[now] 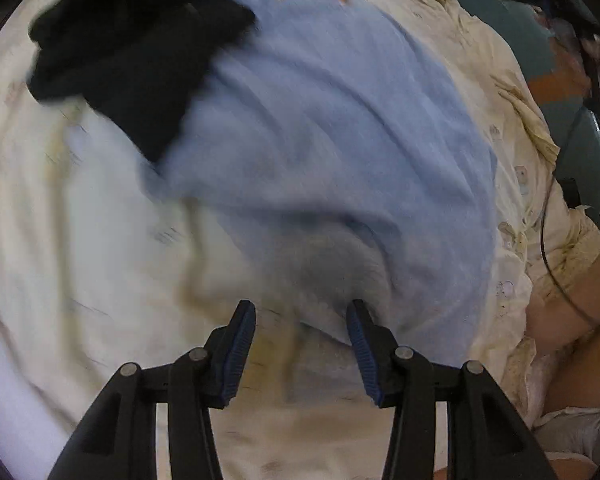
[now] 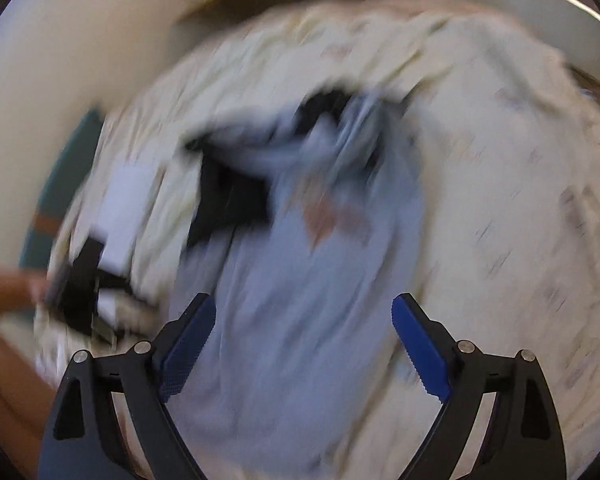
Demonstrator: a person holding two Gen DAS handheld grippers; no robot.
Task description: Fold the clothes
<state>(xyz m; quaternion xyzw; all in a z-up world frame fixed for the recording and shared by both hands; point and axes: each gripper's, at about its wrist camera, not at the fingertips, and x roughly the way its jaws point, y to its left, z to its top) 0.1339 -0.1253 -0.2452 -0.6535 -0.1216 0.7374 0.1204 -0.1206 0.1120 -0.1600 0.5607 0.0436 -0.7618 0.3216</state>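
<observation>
A cream bedsheet with a faint small print covers the bed, rumpled along its edge. Beyond it lies a teal floor with an orange stripe. A pale plain wall stands behind, softly lit.

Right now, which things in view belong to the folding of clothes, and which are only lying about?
Belongs to the job:
- light blue garment, spread on the cream sheet
- black garment, overlapping its edge
- left gripper, open
- right gripper, open

Just lying about:
- black cable
- white folded item, blurred
</observation>
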